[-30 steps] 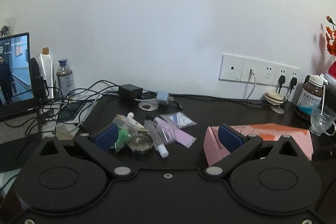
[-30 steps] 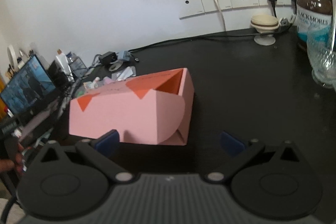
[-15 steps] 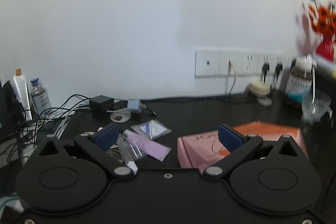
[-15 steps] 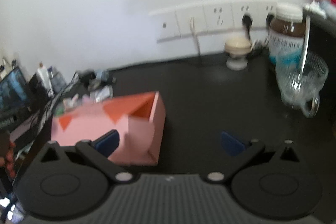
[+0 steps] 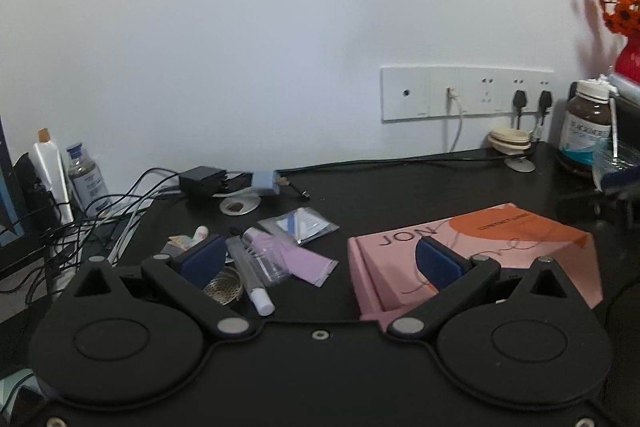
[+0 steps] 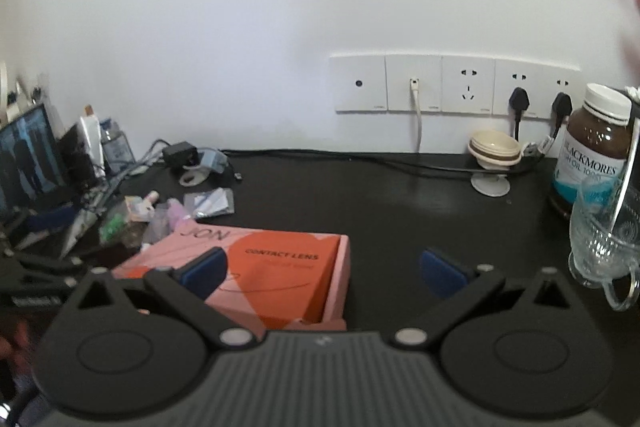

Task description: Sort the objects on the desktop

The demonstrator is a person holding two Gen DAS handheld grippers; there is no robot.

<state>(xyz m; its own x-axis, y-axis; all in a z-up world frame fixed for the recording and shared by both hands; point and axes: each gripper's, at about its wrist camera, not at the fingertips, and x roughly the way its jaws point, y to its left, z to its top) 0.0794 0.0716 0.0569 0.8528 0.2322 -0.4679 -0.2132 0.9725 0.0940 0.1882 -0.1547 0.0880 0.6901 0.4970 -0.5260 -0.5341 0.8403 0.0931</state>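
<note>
Two grippers were noted, both spread wide and holding nothing: the left gripper hung above the near edge of the black bench, the right gripper likewise, farther right. No item was gripped, so the step was judged to be the approach before a first pick.

One pink-and-orange cardboard box marked "contact lens" lay open on the bench, partly under the right gripper's left finger. Just left of it sat one loose heap of small clutter:
- one clear tube with a white cap;
- one lilac sachet;
- one clear bag with blue-and-white contents;
- one round metal mesh strainer.

Further pieces in the heap could not be counted.

At the right stood one brown supplement bottle with a white lid and one clear glass cup; the two overlapped in view, so contact could not be told.

The next move was judged to call for lowering the left gripper over one heap item, probably the tube, and clearing its neighbours.
</note>
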